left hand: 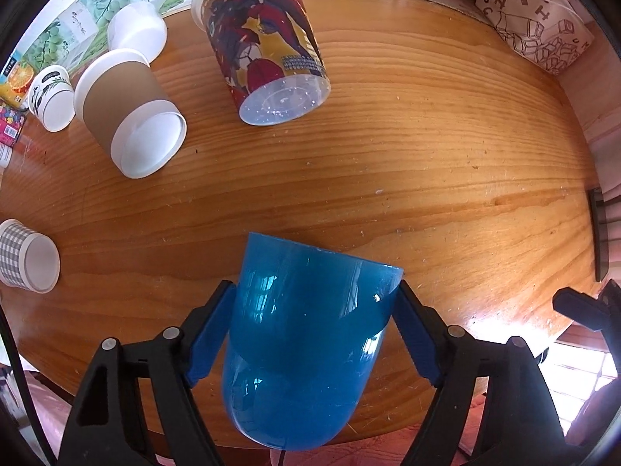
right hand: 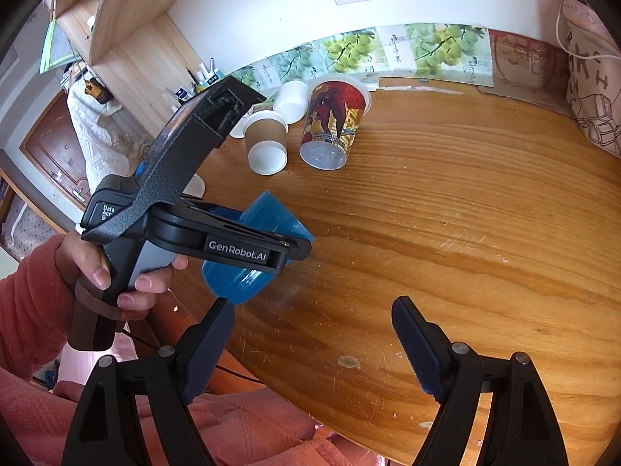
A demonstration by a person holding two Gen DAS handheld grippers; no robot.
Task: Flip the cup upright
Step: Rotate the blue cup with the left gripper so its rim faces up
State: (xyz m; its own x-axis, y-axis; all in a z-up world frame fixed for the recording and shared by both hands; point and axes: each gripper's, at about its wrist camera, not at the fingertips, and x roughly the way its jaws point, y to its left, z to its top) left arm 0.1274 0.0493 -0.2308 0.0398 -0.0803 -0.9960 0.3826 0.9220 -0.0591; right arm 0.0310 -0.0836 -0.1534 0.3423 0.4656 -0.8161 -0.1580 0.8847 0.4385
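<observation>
**Blue cup clamped at the table's near edge**

The left gripper (left hand: 314, 306) was closed on the translucent blue plastic cup (left hand: 306, 345), its blue pads pressing both sides; the cup's lower end was cut off by the frame. The right gripper (right hand: 314, 322) hung wide apart, holding nothing. Beyond the cup lay the bare wooden table (left hand: 427, 178); farther off stood a brown-sleeved paper cup (left hand: 128, 116) and a red printed plastic cup (left hand: 264, 46), both upside down.
</observation>
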